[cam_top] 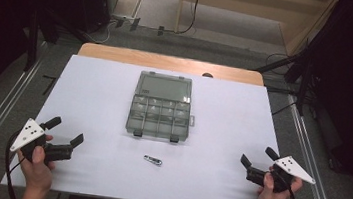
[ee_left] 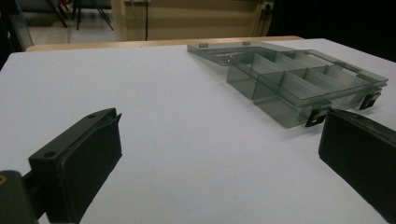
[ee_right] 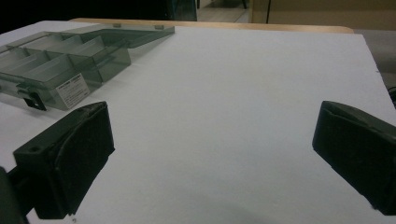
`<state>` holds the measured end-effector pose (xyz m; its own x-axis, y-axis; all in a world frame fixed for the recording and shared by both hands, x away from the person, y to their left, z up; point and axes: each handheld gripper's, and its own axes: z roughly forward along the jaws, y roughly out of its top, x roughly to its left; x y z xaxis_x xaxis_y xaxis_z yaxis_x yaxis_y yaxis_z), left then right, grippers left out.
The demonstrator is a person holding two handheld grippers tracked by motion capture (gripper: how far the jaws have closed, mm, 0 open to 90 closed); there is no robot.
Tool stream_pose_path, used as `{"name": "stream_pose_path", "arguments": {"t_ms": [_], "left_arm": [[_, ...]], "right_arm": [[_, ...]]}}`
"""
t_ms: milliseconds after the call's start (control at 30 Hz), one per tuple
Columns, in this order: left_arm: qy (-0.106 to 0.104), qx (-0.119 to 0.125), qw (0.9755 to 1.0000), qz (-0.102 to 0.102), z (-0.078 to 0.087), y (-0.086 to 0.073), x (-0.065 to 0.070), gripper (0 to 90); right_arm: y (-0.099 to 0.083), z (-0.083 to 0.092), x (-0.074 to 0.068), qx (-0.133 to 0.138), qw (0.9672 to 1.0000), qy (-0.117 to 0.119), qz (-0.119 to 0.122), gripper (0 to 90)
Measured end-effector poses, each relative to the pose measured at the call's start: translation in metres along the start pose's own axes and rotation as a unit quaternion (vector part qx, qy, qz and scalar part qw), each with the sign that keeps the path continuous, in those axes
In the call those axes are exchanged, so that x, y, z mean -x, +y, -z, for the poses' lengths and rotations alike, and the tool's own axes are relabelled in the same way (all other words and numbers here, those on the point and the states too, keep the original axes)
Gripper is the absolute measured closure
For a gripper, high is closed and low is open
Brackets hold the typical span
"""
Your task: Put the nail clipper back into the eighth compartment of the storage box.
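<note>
Smoky plastic organiser box [cam_top: 161, 106] lay open mid-table, lid flat toward the far edge, compartments apparently empty, a small metal piece [cam_top: 152, 160] before it, while my left gripper [cam_top: 66, 132] and right gripper [cam_top: 258, 156] gaped wide, holding nothing.

Only one label seen: small white sticker [ee_right: 72, 89] on side wall of the smoky clear compartment box [ee_right: 60, 60]. Print too small and blurred; nothing legible.
</note>
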<state>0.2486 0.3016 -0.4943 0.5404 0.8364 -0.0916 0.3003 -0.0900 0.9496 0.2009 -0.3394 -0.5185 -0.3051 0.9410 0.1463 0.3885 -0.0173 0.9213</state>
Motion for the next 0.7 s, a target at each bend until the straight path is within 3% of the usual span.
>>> {"name": "stream_pose_path", "arguments": {"t_ms": [700], "left_arm": [[-0.003, 0.004, 1.0000, 0.004, 0.001, 0.000, 0.000, 0.0]], "right_arm": [[0.010, 0.000, -0.013, -0.002, 0.9997, 0.019, 0.017, 0.0]]}}
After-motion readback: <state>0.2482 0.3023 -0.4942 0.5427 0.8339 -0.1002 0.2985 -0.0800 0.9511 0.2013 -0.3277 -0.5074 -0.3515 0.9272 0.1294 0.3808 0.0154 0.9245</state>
